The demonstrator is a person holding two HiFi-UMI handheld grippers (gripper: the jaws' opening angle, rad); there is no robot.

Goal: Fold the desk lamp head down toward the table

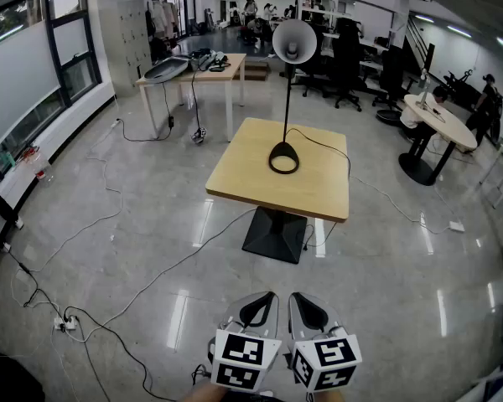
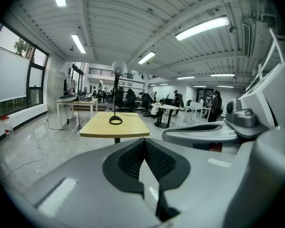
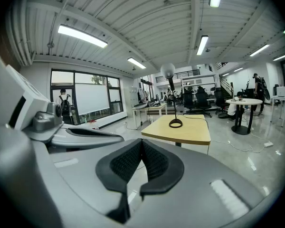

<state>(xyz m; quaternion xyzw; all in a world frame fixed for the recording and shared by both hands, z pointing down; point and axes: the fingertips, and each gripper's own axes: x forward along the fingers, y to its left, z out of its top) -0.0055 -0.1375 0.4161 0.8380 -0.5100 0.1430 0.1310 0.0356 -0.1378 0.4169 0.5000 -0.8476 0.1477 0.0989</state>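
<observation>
I've got the left gripper [image 1: 263, 302] and right gripper [image 1: 307, 305] side by side at the near edge, fingers [image 2: 129, 159] pressed together on nothing. The desk lamp [image 1: 287, 99] stands upright on the wooden surface [image 1: 318, 189], well apart and far ahead of them, its head [image 1: 294, 42] raised.

light: bright, ceiling tubes [image 2: 202, 27] | glare: glossy floor [image 1: 183, 316] | edges: fisheye-bent, dark corners | focus: foreground soft

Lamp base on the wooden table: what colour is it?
Black. The lamp base shows best in the head view.
</observation>
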